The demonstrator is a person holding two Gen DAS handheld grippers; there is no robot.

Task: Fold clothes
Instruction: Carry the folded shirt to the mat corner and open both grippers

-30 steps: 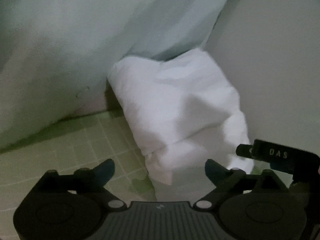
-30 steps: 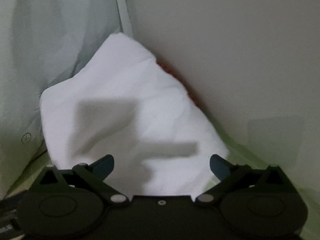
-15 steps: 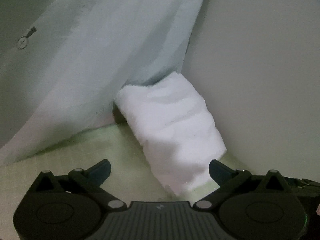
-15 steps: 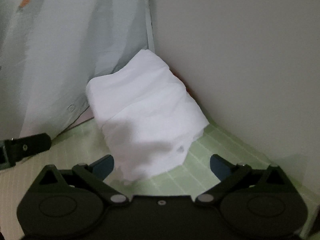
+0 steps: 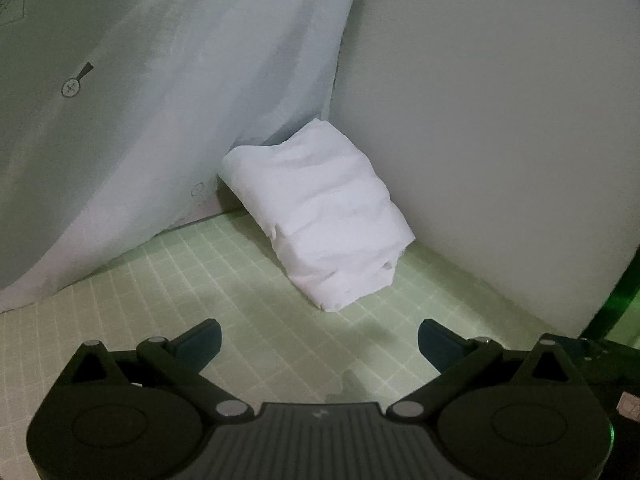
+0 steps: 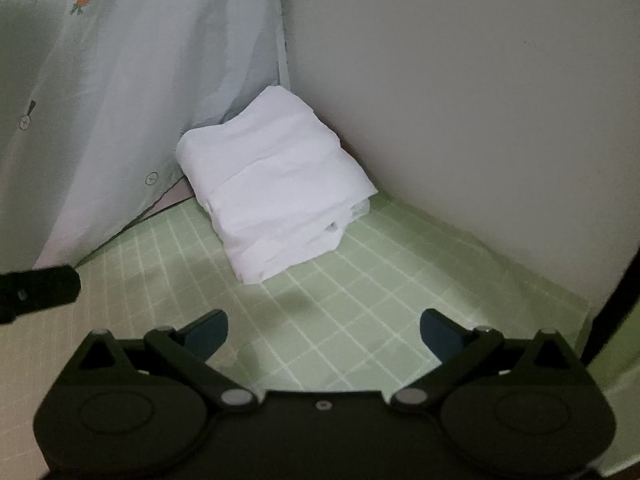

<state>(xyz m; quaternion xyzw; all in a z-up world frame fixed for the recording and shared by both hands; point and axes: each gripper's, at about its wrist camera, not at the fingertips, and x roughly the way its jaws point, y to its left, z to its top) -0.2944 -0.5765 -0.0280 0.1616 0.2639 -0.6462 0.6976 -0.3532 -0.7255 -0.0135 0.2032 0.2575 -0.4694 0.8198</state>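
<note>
— Where's the cloth right now?

— The folded white cloth [image 5: 324, 220] lies on the green checked mat [image 5: 240, 312], pushed into the far corner where the pale curtain [image 5: 168, 112] meets the plain wall [image 5: 500, 120]. Its back end leans up against that corner; its near end, with the layered folds showing, points out over the mat. The right-hand view shows the same bundle [image 6: 276, 184] in the same far corner, the open layers turned to the right, toward the wall.

— And the curtain?

— It hangs along the left edge of the mat, printed with small carrots and round marks, and its hem touches the mat just beside the cloth.

— What about the two tongs?

— The left gripper [image 5: 319, 340] hangs over the near part of the mat, jaws spread wide, nothing between them, well apart from the cloth. The right gripper [image 6: 323, 330] is likewise released, its blue-tipped fingers [image 6: 436, 330] splayed above bare mat, empty.

— Anything else in sight?

— A dark bar [image 6: 38, 290] pokes in at the left edge of the right-hand view; I cannot tell what it belongs to.
</note>
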